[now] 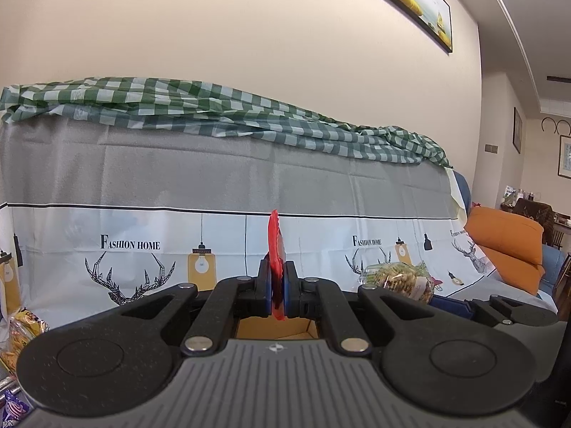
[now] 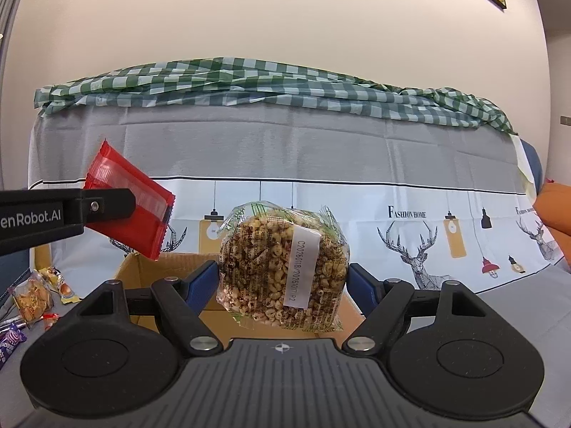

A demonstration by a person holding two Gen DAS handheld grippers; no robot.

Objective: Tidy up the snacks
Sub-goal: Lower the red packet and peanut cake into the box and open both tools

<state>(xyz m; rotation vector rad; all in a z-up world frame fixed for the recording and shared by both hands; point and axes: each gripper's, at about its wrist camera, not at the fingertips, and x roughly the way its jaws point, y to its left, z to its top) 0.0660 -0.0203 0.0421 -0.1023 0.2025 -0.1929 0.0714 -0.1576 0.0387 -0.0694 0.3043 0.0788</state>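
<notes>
The left tongs are pinched tight on a red packet, holding it up over the open box. The right tongs are wide and squeeze a clear bag of puffs from both sides, also above the box. More snacks lie to the left of the box.

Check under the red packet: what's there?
An open cardboard box sits below the red packet, which the left tool holds edge-up. Its inside is hidden by the flap, the tools and the cereal bag.
</notes>
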